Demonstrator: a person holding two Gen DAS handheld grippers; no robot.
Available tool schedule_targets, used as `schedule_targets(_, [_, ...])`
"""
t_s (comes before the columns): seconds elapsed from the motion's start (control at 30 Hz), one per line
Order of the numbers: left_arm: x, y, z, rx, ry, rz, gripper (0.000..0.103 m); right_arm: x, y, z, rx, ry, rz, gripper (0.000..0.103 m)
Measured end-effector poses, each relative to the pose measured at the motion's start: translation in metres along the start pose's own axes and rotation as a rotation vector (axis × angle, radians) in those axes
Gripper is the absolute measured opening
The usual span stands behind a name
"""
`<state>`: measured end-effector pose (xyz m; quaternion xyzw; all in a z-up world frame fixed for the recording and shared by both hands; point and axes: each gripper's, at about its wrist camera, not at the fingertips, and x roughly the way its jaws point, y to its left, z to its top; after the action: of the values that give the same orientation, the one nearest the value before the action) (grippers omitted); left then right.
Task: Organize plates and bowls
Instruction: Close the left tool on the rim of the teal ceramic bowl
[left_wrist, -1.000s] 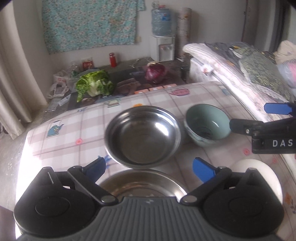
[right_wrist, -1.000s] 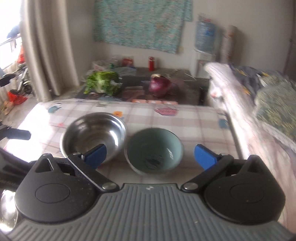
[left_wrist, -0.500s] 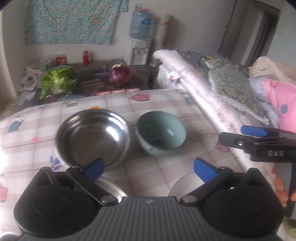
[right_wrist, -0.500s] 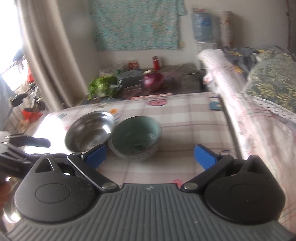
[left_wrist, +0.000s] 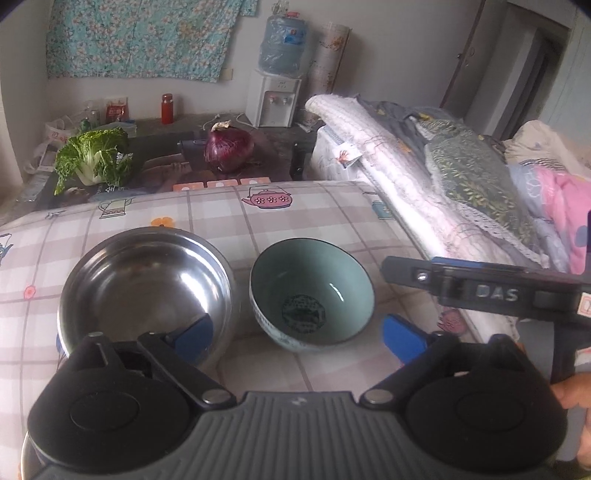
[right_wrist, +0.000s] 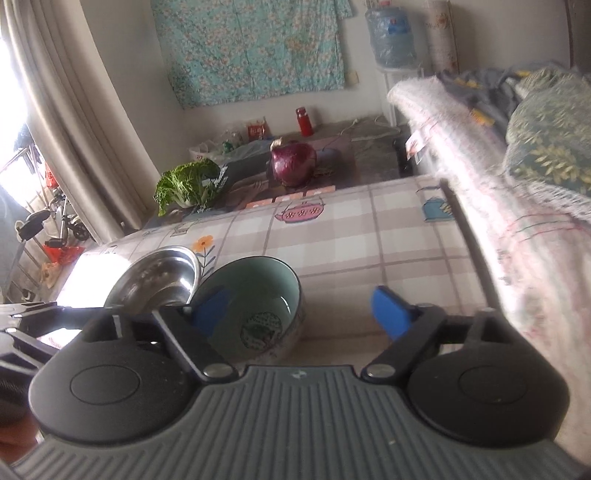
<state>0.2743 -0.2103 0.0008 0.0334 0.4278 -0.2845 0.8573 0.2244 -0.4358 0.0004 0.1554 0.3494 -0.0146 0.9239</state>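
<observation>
A steel bowl (left_wrist: 147, 284) and a teal ceramic bowl (left_wrist: 312, 291) sit side by side on the checked tablecloth (left_wrist: 295, 218). My left gripper (left_wrist: 297, 338) is open and empty, just in front of the teal bowl. My right gripper (right_wrist: 303, 312) is open and empty; its left finger stands over the teal bowl (right_wrist: 255, 299), with the steel bowl (right_wrist: 159, 280) further left. The right gripper's arm also shows in the left wrist view (left_wrist: 480, 291), to the right of the teal bowl.
A purple cabbage (left_wrist: 229, 149) and a green cabbage (left_wrist: 92, 158) lie on a dark low table beyond the cloth's far edge. Folded bedding (left_wrist: 461, 177) is piled along the right. A water dispenser (left_wrist: 275, 88) stands at the back wall.
Both grippers have shifted right and closer to the teal bowl. The second steel dish and the white plate seen near the left gripper earlier are out of view now.
</observation>
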Motion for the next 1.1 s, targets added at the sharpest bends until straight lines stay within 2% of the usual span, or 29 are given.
schedule_targets(0.1, [0.013, -0.001, 0.004, -0.005, 0.022, 0.012, 0.078, 0.023, -0.002, 0.002, 0.022, 0.035, 0.018, 0.063])
schedule_targets(0.17, [0.020, -0.001, 0.005, -0.013, 0.041, 0.022, 0.062, 0.036, -0.004, 0.001, 0.033, 0.057, 0.026, 0.051])
schedule_targets(0.3, [0.029, 0.001, 0.007, -0.035, 0.068, 0.033, 0.047, 0.057, -0.007, -0.001, 0.058, 0.090, 0.041, 0.041])
schedule_targets(0.37, [0.033, 0.002, 0.006, -0.046, 0.082, 0.041, 0.035, 0.063, -0.008, -0.002, 0.068, 0.103, 0.044, 0.029])
schedule_targets(0.53, [0.040, 0.001, 0.005, -0.052, 0.099, 0.071, 0.028, 0.073, -0.014, -0.005, 0.103, 0.134, 0.063, 0.013])
schedule_targets(0.7, [0.038, -0.001, 0.002, -0.055, 0.108, 0.067, 0.022, 0.071, -0.015, -0.008, 0.103, 0.140, 0.063, 0.013])
schedule_targets(0.8, [0.030, -0.007, -0.004, -0.038, 0.114, 0.029, 0.021, 0.065, -0.019, -0.011, 0.110, 0.147, 0.070, 0.013])
schedule_targets(0.87, [0.026, -0.012, -0.009, -0.020, 0.130, -0.021, 0.015, 0.061, -0.022, -0.013, 0.111, 0.148, 0.075, 0.014])
schedule_targets(1.0, [0.027, -0.022, -0.014, 0.016, 0.124, 0.007, 0.016, 0.056, -0.022, -0.015, 0.106, 0.150, 0.074, 0.016])
schedule_targets(1.1, [0.028, -0.021, -0.013, -0.001, 0.116, 0.020, 0.021, 0.056, -0.023, -0.015, 0.106, 0.150, 0.077, 0.016])
